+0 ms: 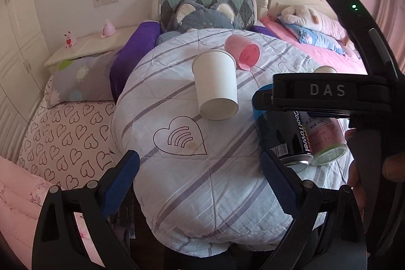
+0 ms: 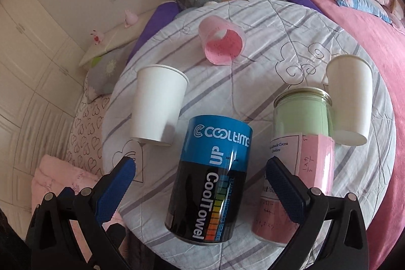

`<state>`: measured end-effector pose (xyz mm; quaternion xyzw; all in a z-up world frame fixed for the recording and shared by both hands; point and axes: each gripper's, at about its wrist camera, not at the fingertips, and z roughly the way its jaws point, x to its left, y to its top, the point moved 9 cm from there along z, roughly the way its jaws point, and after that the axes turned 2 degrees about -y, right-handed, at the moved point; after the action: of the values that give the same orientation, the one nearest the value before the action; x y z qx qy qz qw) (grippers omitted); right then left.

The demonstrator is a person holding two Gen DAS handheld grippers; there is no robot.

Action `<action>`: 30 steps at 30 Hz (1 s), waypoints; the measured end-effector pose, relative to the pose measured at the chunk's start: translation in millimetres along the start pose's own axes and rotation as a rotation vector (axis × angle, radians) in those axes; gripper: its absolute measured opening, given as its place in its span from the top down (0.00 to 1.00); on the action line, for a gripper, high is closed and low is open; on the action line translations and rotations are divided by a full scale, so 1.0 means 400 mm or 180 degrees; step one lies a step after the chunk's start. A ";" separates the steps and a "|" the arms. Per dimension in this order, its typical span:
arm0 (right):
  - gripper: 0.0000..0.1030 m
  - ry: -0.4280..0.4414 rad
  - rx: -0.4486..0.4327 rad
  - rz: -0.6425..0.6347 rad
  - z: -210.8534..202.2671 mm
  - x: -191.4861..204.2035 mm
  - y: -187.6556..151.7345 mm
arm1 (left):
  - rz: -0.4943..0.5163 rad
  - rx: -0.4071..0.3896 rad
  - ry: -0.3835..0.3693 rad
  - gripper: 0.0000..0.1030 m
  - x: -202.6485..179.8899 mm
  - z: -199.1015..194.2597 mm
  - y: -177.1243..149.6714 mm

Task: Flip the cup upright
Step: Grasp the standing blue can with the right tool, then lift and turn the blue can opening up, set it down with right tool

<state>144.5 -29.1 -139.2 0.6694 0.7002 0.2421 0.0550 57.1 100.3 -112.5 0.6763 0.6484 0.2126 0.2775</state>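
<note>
A white paper cup [image 1: 216, 84] stands upside down on the striped quilt [image 1: 192, 168]; it also shows in the right wrist view [image 2: 158, 104]. A second white cup [image 2: 350, 99] stands upside down at the right. A pink translucent cup [image 1: 244, 51] lies on its side behind them, mouth toward me; it also shows in the right wrist view [image 2: 222, 43]. My left gripper [image 1: 200, 170] is open and empty, short of the first white cup. My right gripper [image 2: 200, 180] is open, with its fingers either side of a CoolTowel can [image 2: 211, 179] and not touching it.
The black and blue can [image 1: 281, 133] and a glass jar [image 2: 301, 143] with green and pink contents stand side by side on the quilt. The right gripper's body [image 1: 329, 92] hangs over the can. A grey plush toy [image 1: 202, 17], pillows and a nightstand [image 1: 86, 44] lie behind.
</note>
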 end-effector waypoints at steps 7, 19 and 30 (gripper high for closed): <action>0.00 -0.0249 0.0155 -0.0084 0.060 0.006 0.009 | 0.0072 0.0120 -0.0280 0.05 -0.033 0.030 -0.009; 0.30 -0.0628 0.0014 -0.0494 0.077 0.020 0.022 | 0.0148 0.0220 -0.0506 0.05 -0.070 0.040 -0.023; 0.31 -0.0362 -0.0104 -0.0563 0.057 0.047 0.021 | 0.0034 0.0217 -0.0617 0.05 -0.066 0.056 -0.021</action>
<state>159.5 -4.9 -151.0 0.6167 0.7482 0.2093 0.1267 63.5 71.7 -133.0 0.7062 0.6218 0.1254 0.3146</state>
